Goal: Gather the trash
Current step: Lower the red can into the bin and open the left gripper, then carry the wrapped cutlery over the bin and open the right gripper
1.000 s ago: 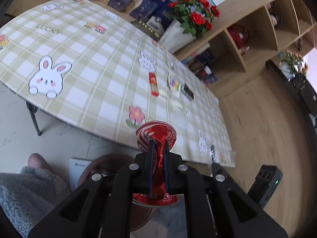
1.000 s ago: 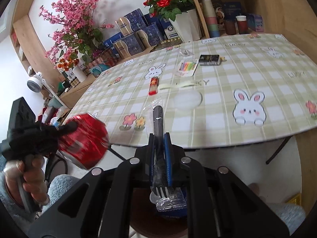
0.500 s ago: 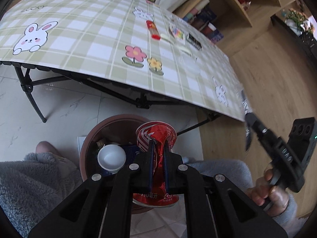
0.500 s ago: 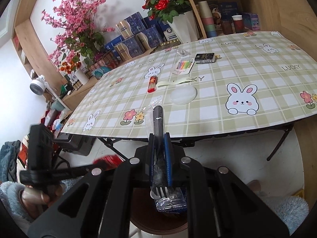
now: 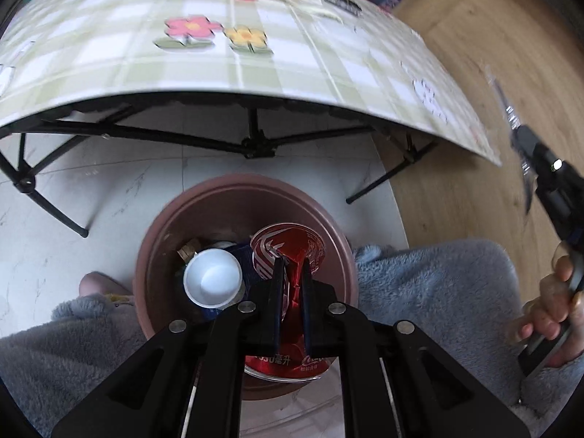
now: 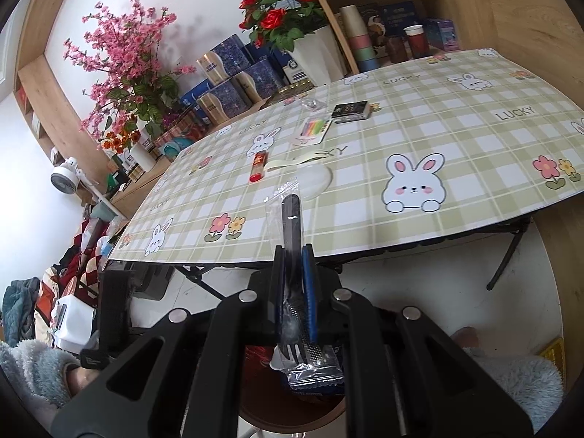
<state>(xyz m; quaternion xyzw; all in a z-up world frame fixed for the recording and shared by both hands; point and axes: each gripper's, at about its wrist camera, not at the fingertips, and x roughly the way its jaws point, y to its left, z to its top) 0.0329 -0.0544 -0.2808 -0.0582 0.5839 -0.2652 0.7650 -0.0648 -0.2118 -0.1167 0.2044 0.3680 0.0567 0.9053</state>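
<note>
Over bin (image 5: 160, 226), crushed can (image 5: 288, 252) (330 printed)

The bin (image 5: 157, 241) stands on the floor in front of the table (image 5: 328, 58), between the person's knees, with a cup (image 5: 212, 278) and other trash lying inside it. The crushed can (image 5: 288, 252), clamped in the left gripper (image 5: 291, 266), hangs over the bin's right half, beside the cup. On the table, the tube (image 6: 258, 166) lies left of the lid (image 6: 317, 179), the marker pack (image 6: 313, 128) and the box (image 6: 351, 111) lie farther back, and the wrapped fork (image 6: 292, 226) sits pinched in the right gripper (image 6: 294, 255) before the table's near edge.
</note>
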